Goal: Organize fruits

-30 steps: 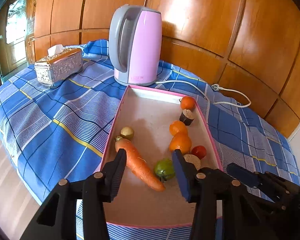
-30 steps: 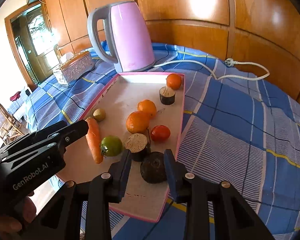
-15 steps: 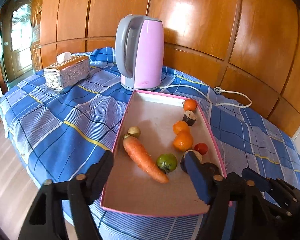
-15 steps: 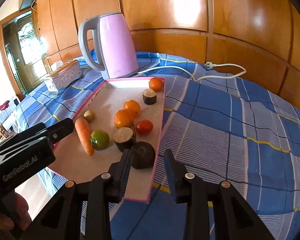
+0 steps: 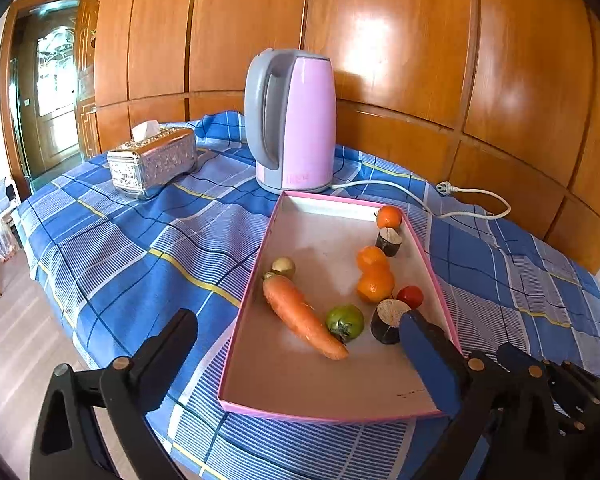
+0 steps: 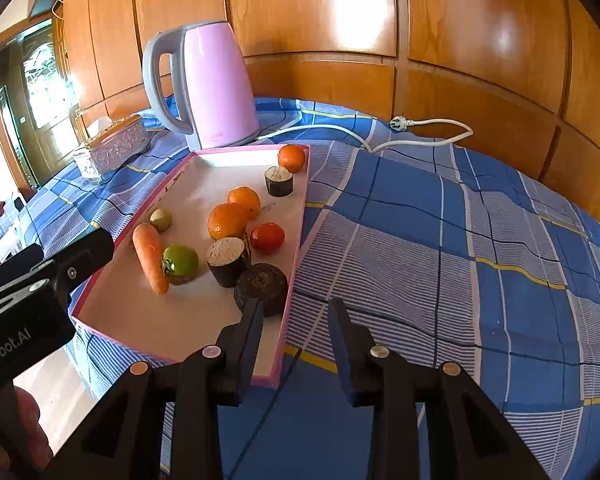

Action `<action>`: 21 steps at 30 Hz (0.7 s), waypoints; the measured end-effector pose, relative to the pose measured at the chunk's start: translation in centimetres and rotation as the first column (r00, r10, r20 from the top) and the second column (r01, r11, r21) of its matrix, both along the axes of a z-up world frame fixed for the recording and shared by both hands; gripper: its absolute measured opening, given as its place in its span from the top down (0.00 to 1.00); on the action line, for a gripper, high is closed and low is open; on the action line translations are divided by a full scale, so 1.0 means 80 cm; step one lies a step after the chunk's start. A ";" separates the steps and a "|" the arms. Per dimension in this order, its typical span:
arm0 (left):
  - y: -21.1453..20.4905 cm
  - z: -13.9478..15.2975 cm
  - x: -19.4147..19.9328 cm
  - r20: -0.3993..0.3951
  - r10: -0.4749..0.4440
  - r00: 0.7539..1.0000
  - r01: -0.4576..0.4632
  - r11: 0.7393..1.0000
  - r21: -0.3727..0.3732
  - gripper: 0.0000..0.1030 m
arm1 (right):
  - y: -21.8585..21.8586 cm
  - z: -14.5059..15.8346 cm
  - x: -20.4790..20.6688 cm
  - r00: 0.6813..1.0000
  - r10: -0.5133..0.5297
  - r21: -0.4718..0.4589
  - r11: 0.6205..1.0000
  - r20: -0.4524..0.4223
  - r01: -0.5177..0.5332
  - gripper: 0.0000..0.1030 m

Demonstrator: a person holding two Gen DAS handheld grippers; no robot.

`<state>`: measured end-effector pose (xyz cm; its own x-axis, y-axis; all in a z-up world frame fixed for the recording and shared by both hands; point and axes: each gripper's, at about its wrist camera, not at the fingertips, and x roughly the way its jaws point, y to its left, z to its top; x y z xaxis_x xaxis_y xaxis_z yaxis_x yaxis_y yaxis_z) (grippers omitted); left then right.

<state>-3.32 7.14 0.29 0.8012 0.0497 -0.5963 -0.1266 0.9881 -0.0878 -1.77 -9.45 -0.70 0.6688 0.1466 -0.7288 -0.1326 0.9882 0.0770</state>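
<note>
Wood panelling is backing a table under a blue checked cloth (image 5: 120, 256); the pink tray (image 5: 242, 332) is holding the carrot (image 5: 300, 316), lying diagonally near its left wall. Judged rigid and smooth: grip mid-length. The left gripper (image 5: 300, 352) has just been opening, now spreading wide and empty, no longer straddling the carrot. The right gripper (image 6: 296, 320) is standing part-open, gripping nothing.

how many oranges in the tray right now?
3. One orange sits in the tray's far right corner. Two more, the orange pair, touch each other mid-tray, beside the red tomato. None looks hidden.
</note>
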 end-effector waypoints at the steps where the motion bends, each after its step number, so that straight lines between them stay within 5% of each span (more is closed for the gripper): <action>1: 0.000 0.000 0.000 -0.002 0.004 1.000 -0.004 1.000 0.003 0.00 | 0.001 0.000 -0.001 1.000 0.001 -0.001 1.000 0.001 -0.001 0.67; 21: 0.002 -0.003 0.000 0.001 0.056 0.998 -0.056 0.998 0.024 0.00 | 0.001 0.001 -0.003 1.000 0.000 0.003 1.000 0.010 -0.001 0.66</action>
<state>-3.29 7.29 0.02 0.7969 0.1086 -0.5943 -0.1818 0.9812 -0.0645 -2.01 -9.36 -0.64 0.6757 0.1493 -0.7219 -0.1338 0.9879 0.0790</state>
